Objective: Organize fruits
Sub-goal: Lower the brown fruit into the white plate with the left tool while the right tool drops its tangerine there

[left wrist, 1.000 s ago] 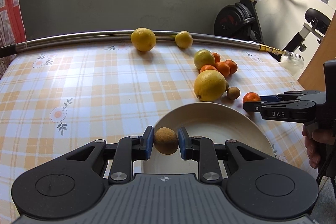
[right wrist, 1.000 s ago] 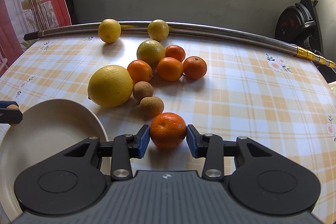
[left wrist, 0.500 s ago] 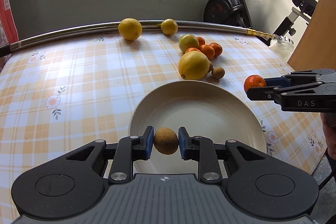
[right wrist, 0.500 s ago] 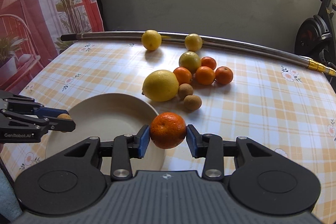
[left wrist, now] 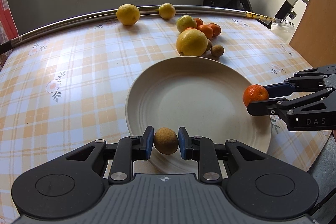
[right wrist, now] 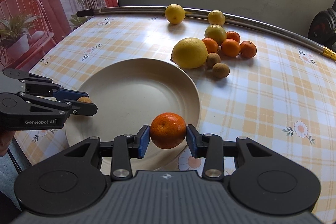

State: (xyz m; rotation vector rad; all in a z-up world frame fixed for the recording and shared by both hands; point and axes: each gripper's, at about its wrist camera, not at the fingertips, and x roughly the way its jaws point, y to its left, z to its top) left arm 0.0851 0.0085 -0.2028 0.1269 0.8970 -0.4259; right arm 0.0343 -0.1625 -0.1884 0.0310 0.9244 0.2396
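Plate (left wrist: 189,77): bare, mid-counter.
Left gripper (left wrist: 166,141): your jaws pinch a brown fruit (left wrist: 166,140) over the plate's near rim.
Right gripper (right wrist: 168,133): jaws pinch a mandarin (right wrist: 168,130) over its edge.
Risk: released there, either may roll off the rim.

Brown kiwi (left wrist: 166,140) and tangerine (right wrist: 168,130) hung over cream plate (left wrist: 189,102) edges; remaining citrus pile (left wrist: 194,35) sat beyond the plate.
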